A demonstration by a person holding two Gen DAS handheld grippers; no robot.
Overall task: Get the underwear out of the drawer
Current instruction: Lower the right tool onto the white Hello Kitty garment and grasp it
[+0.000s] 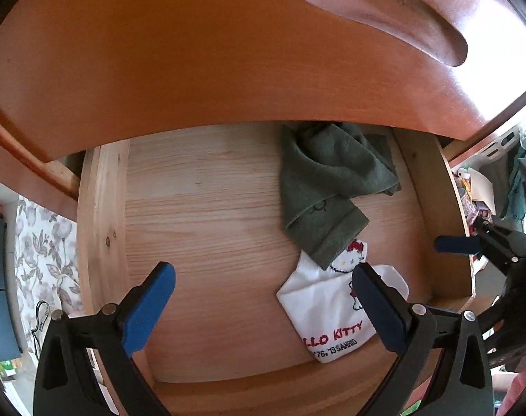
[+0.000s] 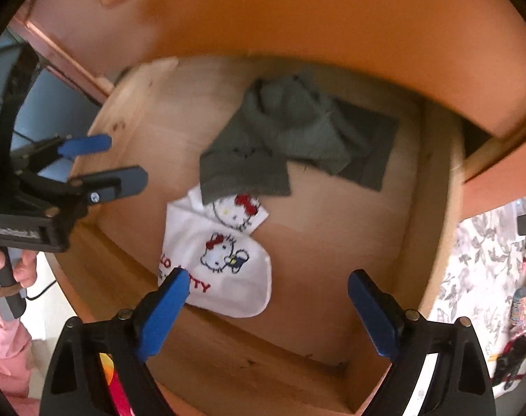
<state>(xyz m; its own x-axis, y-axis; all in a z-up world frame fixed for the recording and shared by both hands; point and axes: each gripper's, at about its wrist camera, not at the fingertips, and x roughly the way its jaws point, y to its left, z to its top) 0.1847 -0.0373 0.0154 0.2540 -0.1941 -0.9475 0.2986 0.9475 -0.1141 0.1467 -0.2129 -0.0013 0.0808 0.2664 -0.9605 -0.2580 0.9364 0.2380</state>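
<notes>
The drawer (image 1: 100, 225) is pulled out, its pale wood floor mostly bare. White Hello Kitty underwear (image 1: 325, 312) lies near the front right, and a grey-green garment (image 1: 332, 187) overlaps its far end. My left gripper (image 1: 268, 305) hovers open above the drawer; its right finger is in front of the white underwear. A blue pad (image 1: 457, 244) of my right gripper shows beyond the drawer's right wall. The blurred right wrist view has my right gripper (image 2: 270, 312) open over the white underwear (image 2: 221, 260) and the drawer's front wall (image 2: 228, 357). My left gripper (image 2: 110, 161) is open at the left.
An orange cabinet front (image 1: 193, 52) with a recessed handle (image 1: 377, 10) overhangs the back of the drawer and hides the far end of the grey-green garment (image 2: 283, 138). Floral fabric (image 1: 41, 253) lies left of the drawer. A hand (image 2: 10, 267) grips the left gripper's handle.
</notes>
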